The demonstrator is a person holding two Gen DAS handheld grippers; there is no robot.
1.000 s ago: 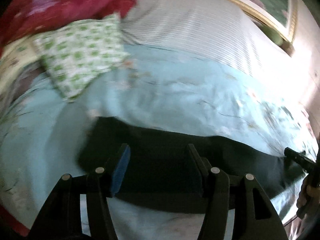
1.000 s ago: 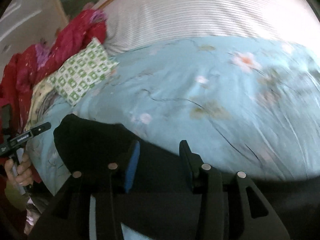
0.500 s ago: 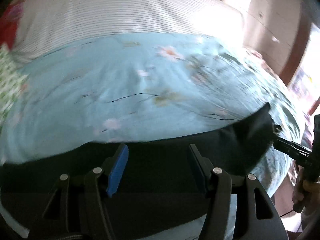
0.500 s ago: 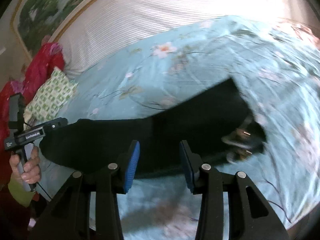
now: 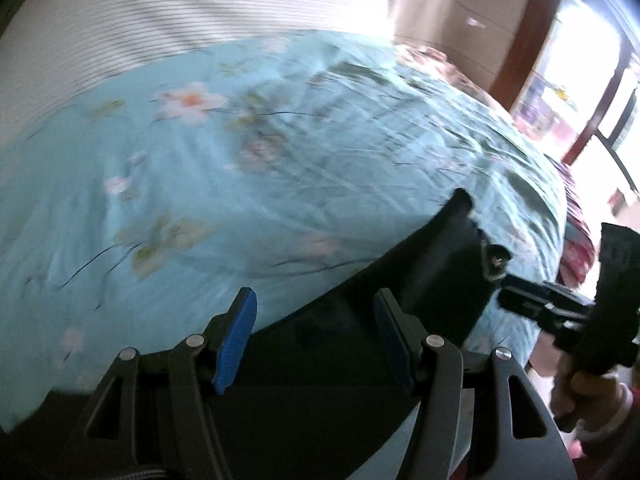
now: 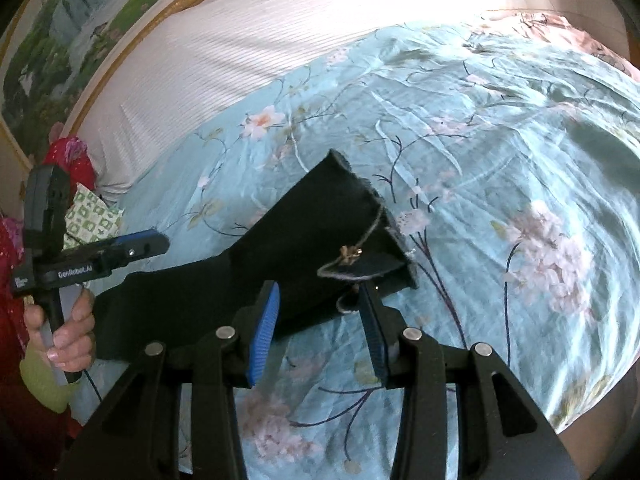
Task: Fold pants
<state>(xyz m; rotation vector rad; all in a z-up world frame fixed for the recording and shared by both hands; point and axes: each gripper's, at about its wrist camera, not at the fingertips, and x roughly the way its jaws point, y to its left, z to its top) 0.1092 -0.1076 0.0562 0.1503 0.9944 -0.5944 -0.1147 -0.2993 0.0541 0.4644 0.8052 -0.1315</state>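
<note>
Black pants lie as a long band across a light-blue floral bed sheet. Their waist end, with a metal button, points to the right. My right gripper is open, its blue pads on either side of the waist corner just below the button. My left gripper is open above the pants further along the band. In the right wrist view the left gripper shows at the left, over the leg end. In the left wrist view the right gripper shows beside the waist.
A white striped headboard runs behind the bed, with a framed landscape painting above it. A green patterned pillow and red fabric lie at the far left. A doorway lies beyond the bed's right side.
Both views have swung to the right along the pants, from the leg end toward the waist. The waist end with its button has come into view. Both grippers have stayed open.
</note>
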